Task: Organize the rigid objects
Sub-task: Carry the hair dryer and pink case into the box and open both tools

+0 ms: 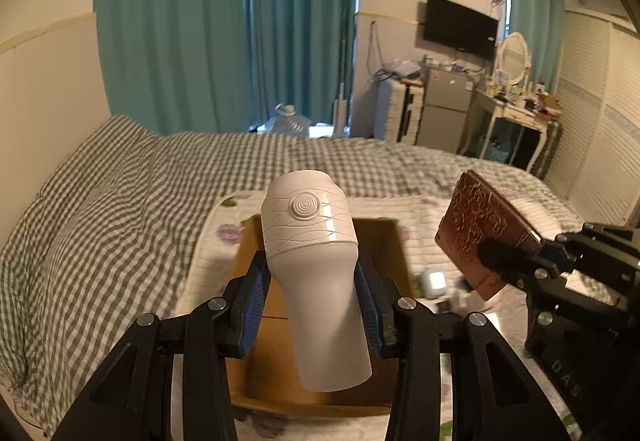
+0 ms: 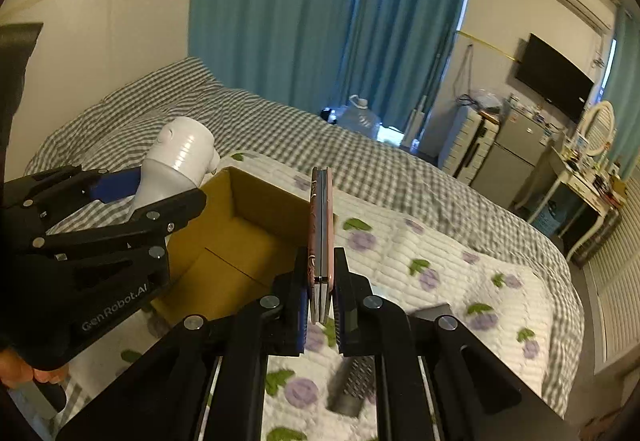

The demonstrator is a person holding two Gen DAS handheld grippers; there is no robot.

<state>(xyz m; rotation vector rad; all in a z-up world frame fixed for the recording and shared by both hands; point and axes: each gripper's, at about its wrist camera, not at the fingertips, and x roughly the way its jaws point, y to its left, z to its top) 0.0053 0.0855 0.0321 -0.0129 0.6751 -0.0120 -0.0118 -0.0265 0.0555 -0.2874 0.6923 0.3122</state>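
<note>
Carrying step: left hand-held gripper (image 1: 316, 305) is clamped on the white bottle (image 1: 316, 273), right hand-held gripper (image 2: 320, 305) on the brown case (image 2: 320, 225), both above the cardboard box (image 2: 248, 237). Next, I judge, each needs lowering inside before release.

Each fisheye camera is sitting just behind its own gripper, looking forward and downward along the two fingers across a bed toward teal curtains. The left wrist view is framing the left gripper (image 1: 316, 305) close up, with the right gripper (image 1: 504, 261) entering at its right edge. The right wrist view is framing the right gripper close, with the left gripper at its left edge. Both views are sharing the open cardboard box (image 1: 384, 241), the floral quilt (image 2: 440, 261) and the far wall-mounted television (image 1: 460, 27).
</note>
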